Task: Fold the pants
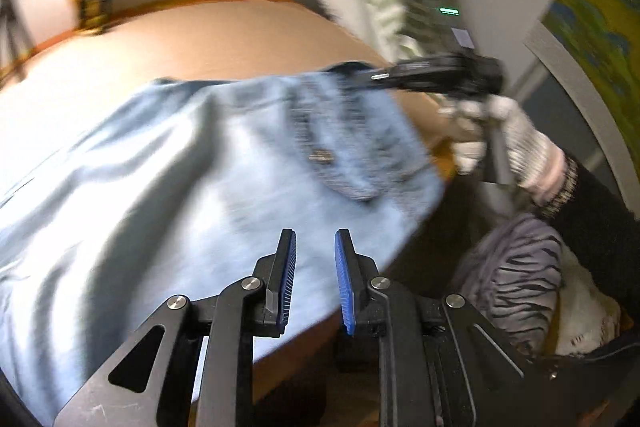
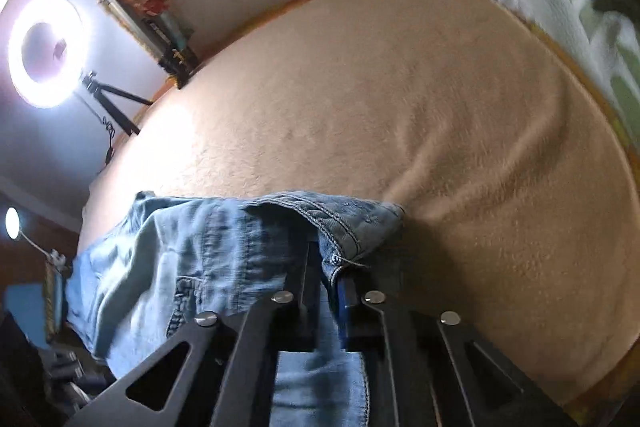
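While clamped by right gripper (image 2: 326, 267), jeans (image 2: 208, 259) waistband hem could slip mid-drag over peach blanket (image 2: 400, 107); left gripper (image 1: 316, 279) open, empty, unable to catch.

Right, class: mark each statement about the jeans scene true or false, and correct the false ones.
1. The right hand-held gripper grips the jeans. True.
2. The left hand-held gripper is shut on denim. False: it is open, holding nothing.
3. The jeans lie on a peach blanket. True.
4. The ring light is off. False: it glows.
5. The hand is bare. False: it wears a glove.
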